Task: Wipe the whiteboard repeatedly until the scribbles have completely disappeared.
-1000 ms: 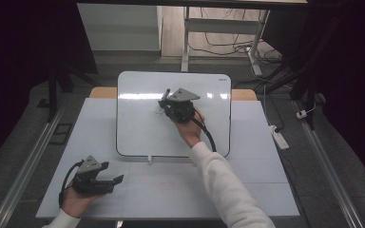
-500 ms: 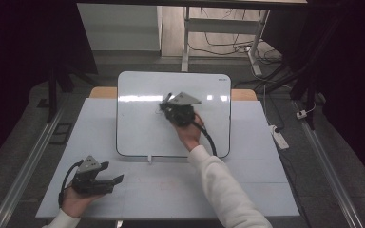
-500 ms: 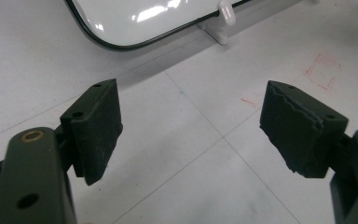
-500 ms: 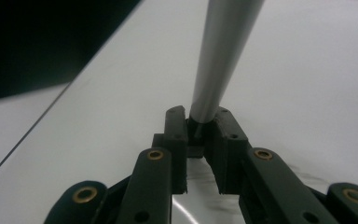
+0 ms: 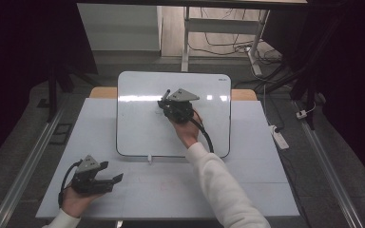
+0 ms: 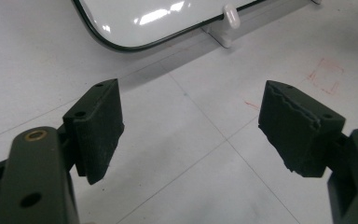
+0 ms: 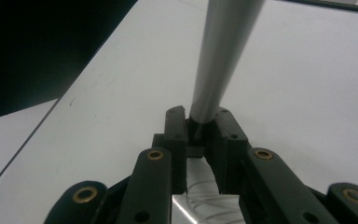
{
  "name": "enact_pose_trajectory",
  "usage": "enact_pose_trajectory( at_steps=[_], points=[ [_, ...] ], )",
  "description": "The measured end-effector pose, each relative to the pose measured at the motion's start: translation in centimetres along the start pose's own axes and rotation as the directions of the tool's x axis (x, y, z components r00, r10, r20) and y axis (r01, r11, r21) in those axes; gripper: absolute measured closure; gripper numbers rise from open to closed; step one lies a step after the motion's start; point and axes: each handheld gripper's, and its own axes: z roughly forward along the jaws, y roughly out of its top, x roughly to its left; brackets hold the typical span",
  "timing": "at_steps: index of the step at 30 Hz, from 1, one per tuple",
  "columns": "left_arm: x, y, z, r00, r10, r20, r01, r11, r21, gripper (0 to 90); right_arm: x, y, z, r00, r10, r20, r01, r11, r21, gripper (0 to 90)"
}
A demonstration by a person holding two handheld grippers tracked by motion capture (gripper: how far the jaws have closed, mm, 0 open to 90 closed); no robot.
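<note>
Since the earlier frames, we note our right hand-held gripper (image 5: 167, 96) has crept a little toward the board's upper left, jaws pressed tight on the marker (image 7: 223, 56). We read this as a stroke in progress, though no ink mark is legible yet. The marker is a slim grey barrel, rising steeply away from the pads toward the whiteboard (image 5: 138, 128), which lies flat on the worktop (image 5: 266, 180). Our left hand-held gripper (image 6: 191, 121) rests near the front-left corner, jaws spread, nothing between them, just short of the board's rounded edge.
</note>
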Motion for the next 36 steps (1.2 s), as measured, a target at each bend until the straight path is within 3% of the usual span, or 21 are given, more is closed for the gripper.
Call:
enact_pose_trajectory(
  at_steps=[2, 3, 5, 7, 9, 10, 12, 13, 15, 16, 17, 20, 21, 23, 24, 28, 31, 32, 34, 35, 36],
  points=[
    [0.0, 0.0, 0.0, 1.0000, 0.002, 0.004, -0.002, 1.0000, -0.001, 22.6, 1.0, -0.3, 0.2, 0.9989, -0.039, -0.027, 0.040, 0.999, 0.030, 77.6],
    [0.0, 0.0, 0.0, 1.0000, 0.002, 0.004, -0.002, 1.0000, -0.001, 22.6, 1.9, -0.6, 0.3, 0.9943, -0.082, -0.067, 0.086, 0.995, 0.057, 77.6],
    [0.1, 0.0, 0.2, 1.0000, 0.001, 0.006, -0.001, 1.0000, 0.005, 22.6, 2.3, -0.8, 0.2, 0.9855, -0.149, -0.080, 0.155, 0.985, 0.071, 77.6],
    [0.0, 0.0, 0.2, 1.0000, 0.001, 0.008, -0.001, 1.0000, 0.009, 22.6, 1.0, -0.4, -0.2, 0.9959, -0.090, -0.003, 0.091, 0.995, 0.031, 77.6],
    [-0.1, 0.0, 0.1, 1.0000, 0.004, 0.008, -0.004, 1.0000, 0.007, 22.6, 0.6, -0.9, -0.3, 0.9999, 0.012, -0.011, -0.012, 1.000, 0.001, 77.6],
    [-0.1, 0.0, 0.1, 1.0000, 0.004, 0.009, -0.004, 1.0000, 0.008, 22.6, 1.4, -1.2, -0.2, 0.9990, -0.035, -0.027, 0.035, 0.999, 0.023, 77.6],
    [0.0, 0.1, 0.2, 0.9999, 0.001, 0.012, -0.002, 1.0000, 0.010, 22.6, 3.0, -1.7, -0.1, 0.9857, -0.160, -0.053, 0.163, 0.985, 0.050, 77.6],
    [0.0, 0.1, 0.2, 0.9999, 0.002, 0.011, -0.002, 0.9999, 0.013, 22.6, 2.9, -1.6, -0.2, 0.9862, -0.159, -0.046, 0.161, 0.986, 0.050, 77.6],
    [-0.1, 0.0, 0.2, 0.9999, 0.001, 0.011, -0.002, 0.9999, 0.014, 22.6, 1.3, -1.4, -0.7, 0.9996, -0.027, 0.003, 0.027, 1.000, 0.001, 77.6],
    [-0.1, 0.0, 0.2, 0.9999, 0.003, 0.011, -0.003, 0.9999, 0.013, 22.6, 0.8, -1.6, -0.8, 0.9999, 0.017, 0.000, -0.017, 1.000, -0.005, 77.6],
    [-0.1, 0.0, 0.1, 0.9999, 0.002, 0.012, -0.003, 0.9999, 0.011, 22.6, 1.2, -1.8, -0.9, 1.0000, 0.002, -0.004, -0.002, 1.000, 0.000, 77.6],
    [0.0, 0.1, 0.3, 0.9999, 0.003, 0.014, -0.003, 0.9999, 0.014, 22.6, 3.0, -2.4, -0.9, 0.9889, -0.143, -0.040, 0.145, 0.988, 0.051, 77.6],
    [0.0, 0.1, 0.4, 0.9998, 0.000, 0.018, -0.001, 0.9999, 0.017, 22.6, 2.7, -2.3, -1.0, 0.9906, -0.133, -0.033, 0.135, 0.990, 0.049, 77.6],
    [0.0, 0.0, 0.3, 0.9999, 0.003, 0.015, -0.004, 0.9998, 0.018, 22.6, 1.1, -2.1, -1.5, 0.9993, -0.026, 0.026, 0.026, 1.000, -0.002, 77.7],
    [-0.1, 0.0, 0.3, 0.9999, 0.003, 0.016, -0.003, 0.9999, 0.016, 22.6, 0.8, -2.3, -1.6, 0.9998, 0.012, 0.017, -0.012, 1.000, -0.013, 77.6],
    [0.0, 0.1, 0.4, 0.9999, 0.000, 0.016, 0.000, 0.9999, 0.015, 22.6, 2.8, -2.6, -1.5, 0.9883, -0.152, -0.012, 0.152, 0.987, 0.049, 77.6],
    [0.0, 0.0, 0.4, 0.9999, 0.002, 0.015, -0.003, 0.9999, 0.017, 22.6, 0.9, -2.1, -1.9, 0.9992, -0.015, 0.036, 0.016, 1.000, -0.002, 77.7],
    [0.0, 0.0, 0.3, 0.9998, 0.005, 0.017, -0.005, 0.9999, 0.016, 22.6, 1.2, -2.2, -1.8, 0.9991, -0.029, 0.030, 0.029, 1.000, 0.006, 77.7],
    [0.0, 0.0, 0.4, 0.9999, 0.001, 0.017, -0.001, 0.9999, 0.016, 22.6, 2.6, -2.5, -1.5, 0.9895, -0.144, -0.010, 0.145, 0.988, 0.052, 77.7],
    [0.0, 0.0, 0.4, 0.9999, 0.001, 0.017, -0.001, 0.9999, 0.016, 22.6, 2.7, -2.4, -1.5, 0.9873, -0.158, -0.005, 0.159, 0.986, 0.058, 77.7],
    [0.0, 0.1, 0.5, 0.9999, -0.002, 0.017, 0.001, 0.9998, 0.019, 22.6, 2.1, -2.2, -1.5, 0.9922, -0.124, 0.005, 0.124, 0.991, 0.045, 77.7]
  ],
)
